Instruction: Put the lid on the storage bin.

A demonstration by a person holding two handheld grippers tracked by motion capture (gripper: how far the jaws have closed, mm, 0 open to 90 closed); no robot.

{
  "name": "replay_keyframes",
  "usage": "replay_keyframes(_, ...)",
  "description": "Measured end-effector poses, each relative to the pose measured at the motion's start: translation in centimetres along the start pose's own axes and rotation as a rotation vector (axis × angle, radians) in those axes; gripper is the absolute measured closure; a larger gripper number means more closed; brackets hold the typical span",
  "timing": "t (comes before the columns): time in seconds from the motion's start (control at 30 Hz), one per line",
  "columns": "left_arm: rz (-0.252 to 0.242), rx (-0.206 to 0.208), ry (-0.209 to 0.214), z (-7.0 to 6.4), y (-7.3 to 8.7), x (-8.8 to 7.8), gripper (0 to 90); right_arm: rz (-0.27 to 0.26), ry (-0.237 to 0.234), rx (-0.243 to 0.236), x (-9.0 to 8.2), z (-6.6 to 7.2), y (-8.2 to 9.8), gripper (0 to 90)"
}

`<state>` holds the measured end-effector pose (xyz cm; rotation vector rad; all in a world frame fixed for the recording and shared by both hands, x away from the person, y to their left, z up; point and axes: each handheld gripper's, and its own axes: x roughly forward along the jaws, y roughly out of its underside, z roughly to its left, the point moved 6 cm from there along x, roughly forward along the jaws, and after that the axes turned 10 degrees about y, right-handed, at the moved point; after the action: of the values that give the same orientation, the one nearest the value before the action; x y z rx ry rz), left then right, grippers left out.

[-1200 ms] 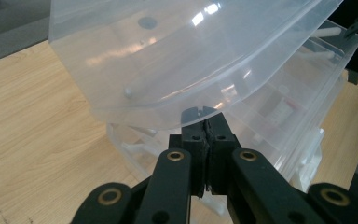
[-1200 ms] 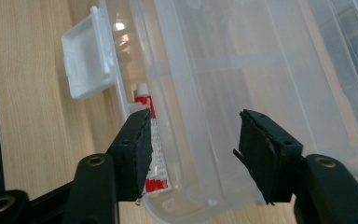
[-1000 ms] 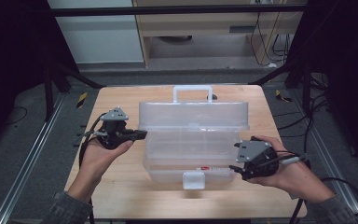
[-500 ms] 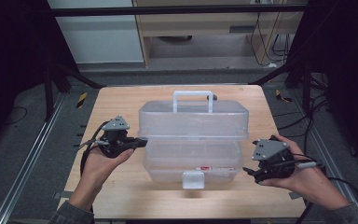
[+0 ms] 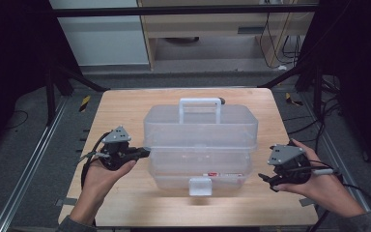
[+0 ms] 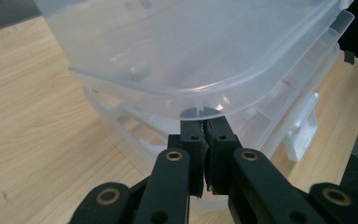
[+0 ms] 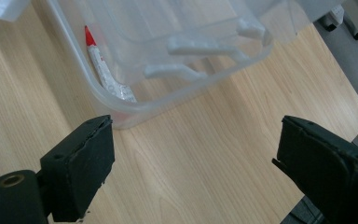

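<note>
As box [image 5: 200,140] sits btwn, hand-held grippers flank

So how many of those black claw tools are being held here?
2: the left gripper rests shut against the clear box's left side; the right gripper sits open by its right front corner.

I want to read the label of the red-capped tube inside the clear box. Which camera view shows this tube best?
The right gripper view: the red-capped tube lies close behind the clear box wall, though its print stays unreadable. The high view gives a thin red-white streak. The left gripper view gives a faint reddish mark.
</note>
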<state>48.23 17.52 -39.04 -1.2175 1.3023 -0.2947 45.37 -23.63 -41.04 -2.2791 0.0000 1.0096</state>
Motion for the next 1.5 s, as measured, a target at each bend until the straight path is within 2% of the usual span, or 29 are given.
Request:
replay_keyframes(0.17,-0.007,-0.015,0.011,0.2,0.7,0.3,87.2,0.015,0.01,0.024,0.5,-0.5,1.0,12.2)
replay_keyframes(0.43,-0.011,0.008,-0.014,0.1,1.0,0.4,87.5,0.041,0.038,0.057,2.0,-1.3,1.9,12.4)
replay_keyframes(0.6,-0.016,0.014,-0.017,0.1,1.0,0.4,88.7,0.045,0.042,0.067,2.6,-1.6,2.2,12.5)
replay_keyframes(0.77,-0.014,0.028,-0.038,0.0,1.4,0.2,89.5,0.044,0.06,0.079,2.9,-2.0,2.3,12.8)
replay_keyframes(1.0,-0.011,0.01,-0.026,-0.1,2.6,0.5,89.8,0.05,0.066,0.091,3.3,-1.7,2.7,13.3)
replay_keyframes(1.17,0.005,0.017,-0.023,-0.2,3.0,0.4,89.8,0.056,0.076,0.1,3.6,-1.8,2.8,13.7)
replay_keyframes(1.23,0.001,0.02,-0.05,0.5,3.1,-0.3,89.8,0.059,0.089,0.108,3.9,-2.0,2.9,14.1)
replay_keyframes(1.3,-0.011,0.005,-0.077,1.6,3.2,-1.1,89.8,0.066,0.101,0.116,4.3,-2.3,2.9,14.8)
replay_keyframes(1.4,0.015,-0.015,-0.164,4.6,3.4,-2.0,89.8,0.071,0.114,0.136,5.2,-3.0,3.0,16.7)
replay_keyframes(1.5,0.01,-0.054,-0.192,7.1,3.5,-2.3,89.9,0.074,0.129,0.163,6.3,-3.8,3.0,18.1)
